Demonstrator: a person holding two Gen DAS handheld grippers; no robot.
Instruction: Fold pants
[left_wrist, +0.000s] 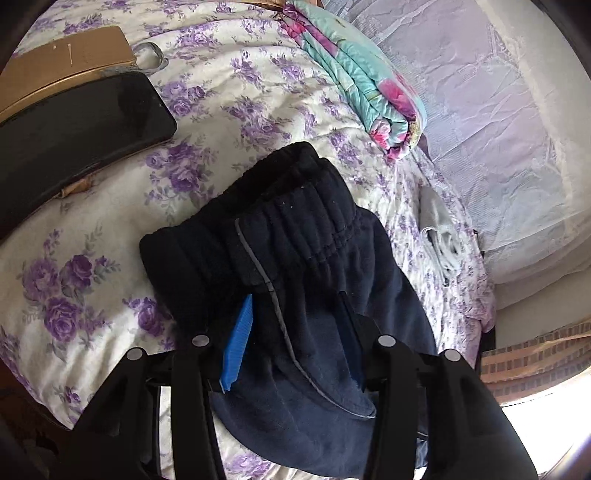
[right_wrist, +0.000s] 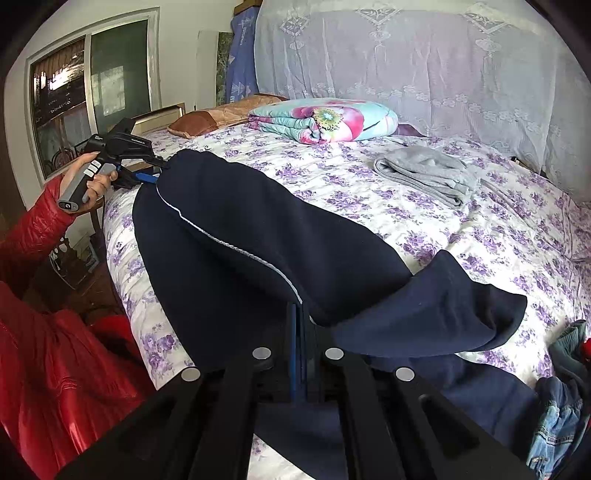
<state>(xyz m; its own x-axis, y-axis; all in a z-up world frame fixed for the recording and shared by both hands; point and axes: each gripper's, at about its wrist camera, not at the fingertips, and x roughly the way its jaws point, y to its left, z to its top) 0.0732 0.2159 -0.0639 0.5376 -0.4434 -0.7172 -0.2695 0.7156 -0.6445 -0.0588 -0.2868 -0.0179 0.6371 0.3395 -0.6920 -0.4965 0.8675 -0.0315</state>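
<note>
Dark navy pants (right_wrist: 258, 243) with a thin grey side stripe lie stretched along the near edge of the bed. In the left wrist view their elastic waistband (left_wrist: 280, 218) lies between my left gripper's (left_wrist: 295, 325) open blue fingers (left_wrist: 238, 347), with the fabric draped over the right one. The left gripper also shows in the right wrist view (right_wrist: 147, 177), at the waist end. My right gripper (right_wrist: 300, 314) is shut on the pants near the leg end, its blue pads pressed together. One leg end (right_wrist: 454, 306) flops to the right.
The bed has a white sheet with purple flowers (right_wrist: 406, 214). On it lie a folded grey garment (right_wrist: 424, 173), a folded teal and pink quilt (right_wrist: 325, 118), a brown pillow (right_wrist: 207, 120), a black phone (left_wrist: 85, 118) and a cardboard box (left_wrist: 66, 59). Jeans (right_wrist: 557, 413) lie at right.
</note>
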